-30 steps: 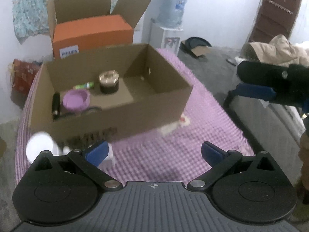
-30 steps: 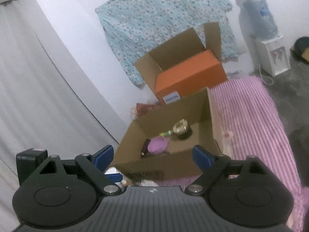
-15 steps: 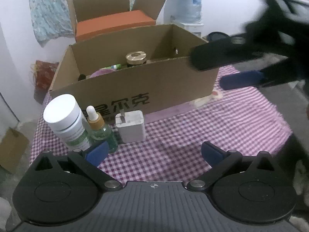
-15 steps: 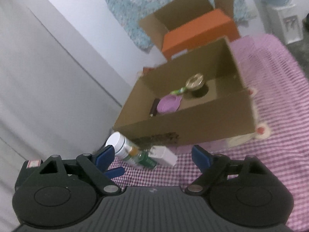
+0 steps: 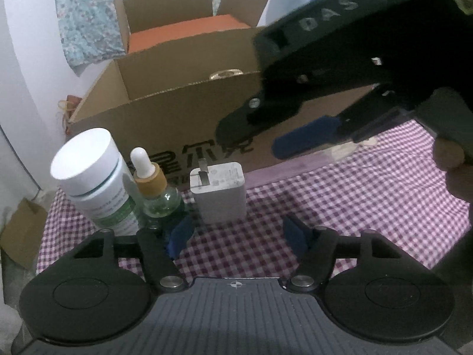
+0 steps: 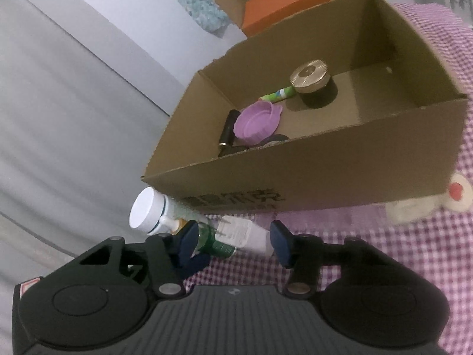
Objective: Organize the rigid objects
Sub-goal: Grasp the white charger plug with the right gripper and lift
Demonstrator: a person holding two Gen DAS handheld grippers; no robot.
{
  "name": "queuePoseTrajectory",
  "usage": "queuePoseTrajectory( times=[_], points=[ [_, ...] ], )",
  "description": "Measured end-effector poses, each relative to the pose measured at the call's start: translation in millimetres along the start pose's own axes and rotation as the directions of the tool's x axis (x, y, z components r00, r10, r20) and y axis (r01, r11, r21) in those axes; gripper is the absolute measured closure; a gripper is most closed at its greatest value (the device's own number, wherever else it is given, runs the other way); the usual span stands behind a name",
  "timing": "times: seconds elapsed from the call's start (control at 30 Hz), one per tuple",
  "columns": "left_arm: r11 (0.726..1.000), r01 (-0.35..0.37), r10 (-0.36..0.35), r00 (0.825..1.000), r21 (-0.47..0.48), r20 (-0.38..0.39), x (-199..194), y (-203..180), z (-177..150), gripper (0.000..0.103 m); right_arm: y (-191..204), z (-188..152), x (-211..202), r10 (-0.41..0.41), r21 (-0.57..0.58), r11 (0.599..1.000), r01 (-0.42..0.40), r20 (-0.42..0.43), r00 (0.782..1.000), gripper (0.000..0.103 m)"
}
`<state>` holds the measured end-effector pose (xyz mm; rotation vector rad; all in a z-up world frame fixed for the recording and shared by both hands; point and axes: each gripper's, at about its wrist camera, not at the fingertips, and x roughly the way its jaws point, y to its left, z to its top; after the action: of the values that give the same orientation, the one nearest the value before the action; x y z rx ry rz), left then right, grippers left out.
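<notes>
White wall (image 5: 26, 59) w/ floral cloth (image 5: 85, 14); checked tablecloth (image 5: 340, 207).

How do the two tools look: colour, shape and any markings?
Both tools, left and right, are black with round discs, a ribbed grey centre plate, silver pivot screws and blue pads. The right tool's body carries raised letters, and a red label shows at its edge.

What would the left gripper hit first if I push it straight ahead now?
Most likely the white charger, standing just beyond the open left gripper and roughly between its fingers. The cardboard box is behind it. Depth is uncertain.
</notes>
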<state>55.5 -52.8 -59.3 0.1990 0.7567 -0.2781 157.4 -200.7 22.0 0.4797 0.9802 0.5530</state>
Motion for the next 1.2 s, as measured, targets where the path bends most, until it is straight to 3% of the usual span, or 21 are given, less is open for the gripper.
queuePoseTrajectory(
  times=[0.4, 0.7, 1.07, 1.2],
  points=[
    [0.999, -0.039, 0.04, 0.999, 0.028, -0.023, 23.5, -12.4, 4.7, 0.034, 3.8, 13.9, 42.4, -0.016, -0.033, 0.999, 0.013, -0.072, 0.997, 0.049],
    [1.0, -0.015, 0.015, 0.999, 0.002, -0.029, 25.8, -4.5, 8.9, 0.034, 7.6, 12.6, 66.8, -0.053, -0.072, 0.996, 0.043, -0.138, 0.989, 0.049],
    [0.991, 0.127, -0.126, 0.992, 0.035, -0.012, 14.7, -14.8, 7.3, 0.035, -8.0, 4.8, 43.6, -0.084, -0.062, 0.995, 0.075, -0.167, 0.982, 0.049],
    [0.989, 0.115, -0.115, 0.993, 0.089, -0.008, 9.7, -19.8, 5.1, 0.035, -15.2, 0.9, 31.2, -0.095, -0.047, 0.995, 0.089, -0.172, 0.98, 0.049]
  ],
)
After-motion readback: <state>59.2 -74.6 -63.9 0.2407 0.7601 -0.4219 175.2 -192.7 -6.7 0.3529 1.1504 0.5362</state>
